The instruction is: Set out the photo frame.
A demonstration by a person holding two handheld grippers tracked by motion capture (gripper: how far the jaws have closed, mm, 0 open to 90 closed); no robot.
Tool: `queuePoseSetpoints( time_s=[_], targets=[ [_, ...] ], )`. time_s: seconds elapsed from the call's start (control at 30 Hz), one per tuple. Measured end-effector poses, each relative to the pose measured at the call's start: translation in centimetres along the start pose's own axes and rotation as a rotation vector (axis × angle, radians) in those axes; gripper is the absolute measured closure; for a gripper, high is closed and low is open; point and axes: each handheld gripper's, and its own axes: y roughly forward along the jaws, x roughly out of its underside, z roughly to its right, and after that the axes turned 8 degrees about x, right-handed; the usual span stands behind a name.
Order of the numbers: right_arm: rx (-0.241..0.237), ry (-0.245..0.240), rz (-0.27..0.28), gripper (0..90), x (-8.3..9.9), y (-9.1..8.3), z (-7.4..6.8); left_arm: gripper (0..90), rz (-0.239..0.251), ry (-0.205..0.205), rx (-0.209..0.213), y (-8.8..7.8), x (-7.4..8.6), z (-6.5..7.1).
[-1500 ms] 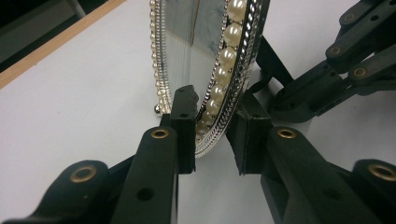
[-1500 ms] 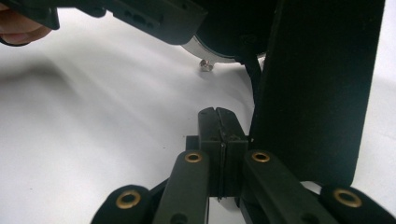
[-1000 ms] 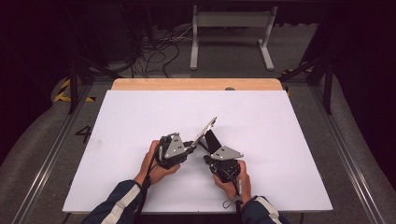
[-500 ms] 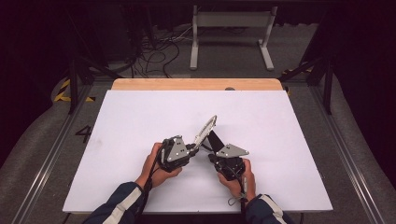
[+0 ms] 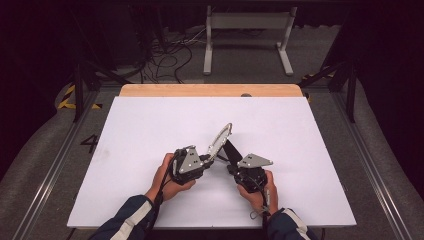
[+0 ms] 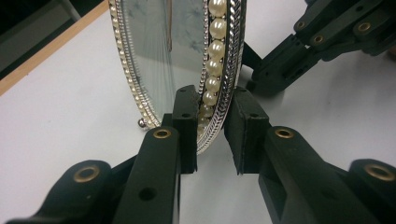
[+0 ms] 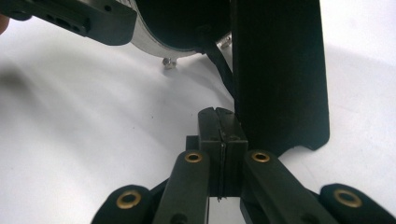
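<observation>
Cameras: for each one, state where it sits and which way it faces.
High view: above the person's side, looking forward and down at the white table; forearms and both hands show.
Left gripper view: rides the left tool, looking along its jaws at the pearl-rimmed frame.
Right gripper view: rides the right tool, shut beside the frame's black stand.
Shared: both gripper views show the frame and the other tool.

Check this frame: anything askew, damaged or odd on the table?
No damage shows. The oval silver picture frame with a pearl border stands tilted on the white table, its black back stand swung out. The left gripper straddles its rim with a gap on one side; the right gripper is shut beside the stand.
</observation>
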Motion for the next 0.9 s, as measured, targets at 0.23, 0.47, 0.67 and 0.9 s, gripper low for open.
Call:
queuePoseSetpoints(
  time_s=[0.23, 0.47, 0.67, 0.9],
  targets=[
    [-0.001, -0.005, -0.019, 90.0, 0.4, 0.1, 0.1, 72.9, -0.012, -0.015, 0.022, 0.3, 0.4, -0.5],
    [-0.001, -0.003, -0.029, 90.0, 0.6, 0.1, 0.4, 72.6, -0.018, 0.001, 0.024, 0.5, 0.3, -0.5],
    [0.006, 0.014, -0.032, 90.0, 0.7, 0.1, 0.9, 72.8, -0.033, -0.005, 0.015, 0.5, -0.1, 0.0],
    [0.009, 0.030, -0.034, 90.0, 0.9, 0.1, 1.8, 72.8, -0.035, -0.009, 0.009, 0.8, -0.4, 0.6]
  ],
)
